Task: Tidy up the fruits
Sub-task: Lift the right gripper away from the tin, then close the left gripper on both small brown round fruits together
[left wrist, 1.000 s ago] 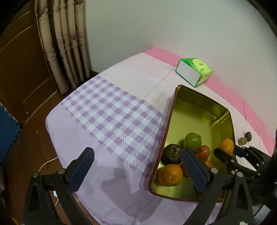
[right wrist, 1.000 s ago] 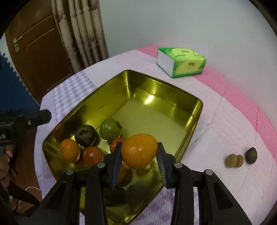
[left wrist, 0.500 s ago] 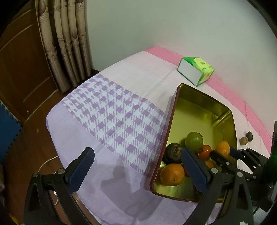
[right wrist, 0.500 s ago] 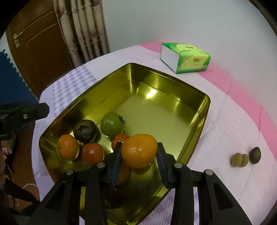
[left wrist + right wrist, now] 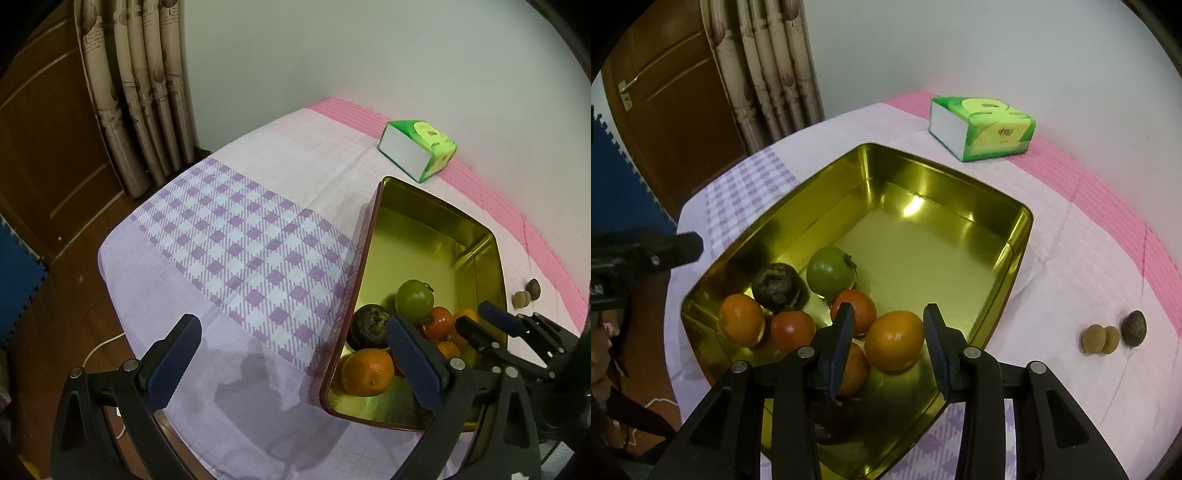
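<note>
A gold metal tray (image 5: 1019,236) (image 5: 496,258) on the table holds several fruits: a green tomato (image 5: 829,273), a dark fruit (image 5: 775,286), red tomatoes (image 5: 792,328) and oranges (image 5: 740,319). My right gripper (image 5: 888,341) is open over the tray's near end; an orange (image 5: 894,345) lies between its fingers, which stand apart from it. My left gripper (image 5: 291,362) is open and empty above the tablecloth at the tray's left rim. Two small brown fruits (image 5: 1099,339) and a dark one (image 5: 1134,326) lie on the cloth right of the tray.
A green tissue box (image 5: 982,127) (image 5: 417,149) stands behind the tray near the wall. The checked purple cloth (image 5: 240,240) covers the table's left part. Curtains (image 5: 140,92) and a wooden door (image 5: 676,103) are beyond the table's left edge.
My right gripper has opened and let go of the orange, which now rests in the tray among the other fruits. The left gripper has barely moved.
</note>
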A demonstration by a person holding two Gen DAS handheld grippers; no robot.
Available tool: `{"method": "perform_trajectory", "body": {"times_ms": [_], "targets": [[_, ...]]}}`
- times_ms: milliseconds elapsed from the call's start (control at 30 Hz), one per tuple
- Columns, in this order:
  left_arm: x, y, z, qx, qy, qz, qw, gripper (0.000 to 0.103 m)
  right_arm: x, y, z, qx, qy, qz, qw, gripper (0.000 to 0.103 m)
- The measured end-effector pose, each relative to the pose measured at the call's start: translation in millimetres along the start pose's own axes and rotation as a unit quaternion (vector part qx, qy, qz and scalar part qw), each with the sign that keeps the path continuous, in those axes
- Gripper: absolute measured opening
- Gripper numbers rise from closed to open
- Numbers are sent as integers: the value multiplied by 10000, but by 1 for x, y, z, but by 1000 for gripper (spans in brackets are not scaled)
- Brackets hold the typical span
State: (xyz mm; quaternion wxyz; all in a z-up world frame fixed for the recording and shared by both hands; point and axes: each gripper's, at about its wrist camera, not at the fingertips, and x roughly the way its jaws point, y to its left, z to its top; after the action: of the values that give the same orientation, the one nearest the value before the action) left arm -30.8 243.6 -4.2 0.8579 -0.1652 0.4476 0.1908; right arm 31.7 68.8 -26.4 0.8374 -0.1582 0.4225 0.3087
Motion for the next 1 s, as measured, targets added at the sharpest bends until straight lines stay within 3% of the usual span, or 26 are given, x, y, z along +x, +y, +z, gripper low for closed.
{"method": "perform_trajectory", "body": {"times_ms": [200, 367, 667, 1000], "targets": [[3, -2, -1, 56, 20, 55, 10000, 99, -18, -12, 2, 188, -300, -117, 9993, 51], [3, -3, -2, 84, 2, 62, 9999, 99, -34, -49, -5, 568, -526, -454, 9960, 66], [-5, -18, -6, 532, -291, 12, 9982, 99, -43, -156, -62, 1576, -341, -1379, 9772, 73], [-9, -81, -19, 1331, -262, -273, 9904, 99, -38, -235, -109, 2136, -130, -1794, 9602, 75]]}}
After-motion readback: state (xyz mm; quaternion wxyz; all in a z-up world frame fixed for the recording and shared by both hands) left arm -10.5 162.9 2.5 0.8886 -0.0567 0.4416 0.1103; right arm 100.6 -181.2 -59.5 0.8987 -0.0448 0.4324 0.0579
